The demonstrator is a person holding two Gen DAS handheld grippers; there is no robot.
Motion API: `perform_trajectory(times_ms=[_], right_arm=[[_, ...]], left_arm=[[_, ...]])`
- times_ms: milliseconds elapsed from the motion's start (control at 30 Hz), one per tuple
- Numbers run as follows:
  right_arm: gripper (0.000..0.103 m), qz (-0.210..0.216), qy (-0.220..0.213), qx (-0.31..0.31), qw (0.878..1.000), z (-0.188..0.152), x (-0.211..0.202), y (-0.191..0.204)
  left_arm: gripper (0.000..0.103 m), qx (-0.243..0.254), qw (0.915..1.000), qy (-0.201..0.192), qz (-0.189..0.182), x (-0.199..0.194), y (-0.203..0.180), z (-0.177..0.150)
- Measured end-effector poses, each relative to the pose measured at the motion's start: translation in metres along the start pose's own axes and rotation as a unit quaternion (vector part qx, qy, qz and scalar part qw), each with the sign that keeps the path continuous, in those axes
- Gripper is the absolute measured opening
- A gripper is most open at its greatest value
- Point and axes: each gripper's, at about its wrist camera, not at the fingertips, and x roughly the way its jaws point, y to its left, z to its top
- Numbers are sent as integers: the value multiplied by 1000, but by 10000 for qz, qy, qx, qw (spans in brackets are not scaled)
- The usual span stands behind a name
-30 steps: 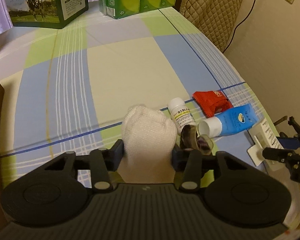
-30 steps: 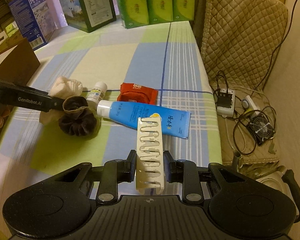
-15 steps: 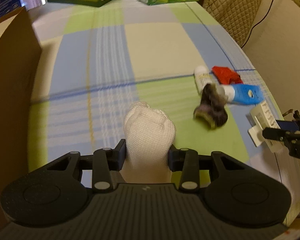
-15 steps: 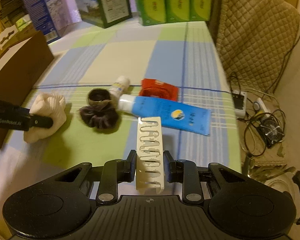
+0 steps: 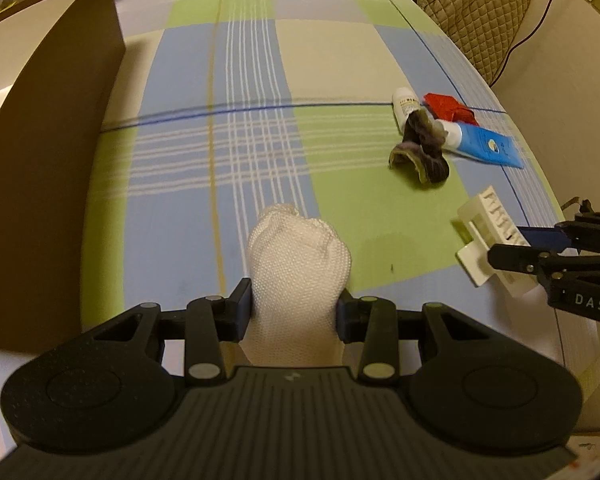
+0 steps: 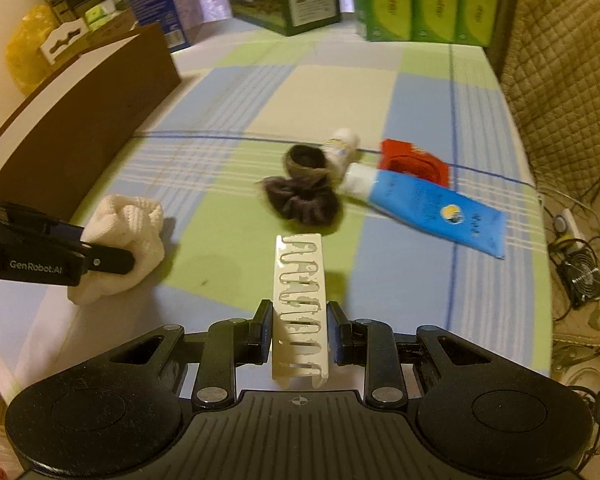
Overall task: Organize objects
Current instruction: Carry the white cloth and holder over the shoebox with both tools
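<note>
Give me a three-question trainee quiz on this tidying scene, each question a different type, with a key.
1. True or false: the left gripper is shut on the white sock.
2. What does the right gripper hold? A) blue tube B) white hair clip C) red packet
3. Fill in: the dark scrunchie lies on the checked cloth, touching the small white ____.

Key:
1. True.
2. B: the white hair clip. The blue tube and red packet lie on the cloth.
3. bottle.
</note>
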Motion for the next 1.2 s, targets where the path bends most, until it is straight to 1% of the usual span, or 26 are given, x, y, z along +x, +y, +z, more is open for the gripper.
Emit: perform_trajectory(times_ms=[167, 400, 667, 900, 1200], right_arm=[[24, 105, 7, -156, 9998, -4, -2, 19], [24, 190, -48, -336, 9992, -5, -9, 46], [24, 333, -233, -435, 9982, 2, -23, 73], [24, 711, -452, -469, 9953, 17, -35, 104], [24, 1272, -735, -518, 9878, 44, -43, 155]], left_arm=[[35, -86, 9999, -54, -8, -12, 6, -13], [35, -162, 9994, -301, -74, -38, 15, -25], [35, -262, 9965, -765, -198, -79, 28, -30], [35, -348, 9914, -1239, -251, -117, 47, -32], [35, -528, 9842, -1684, -113, -157, 91, -37]])
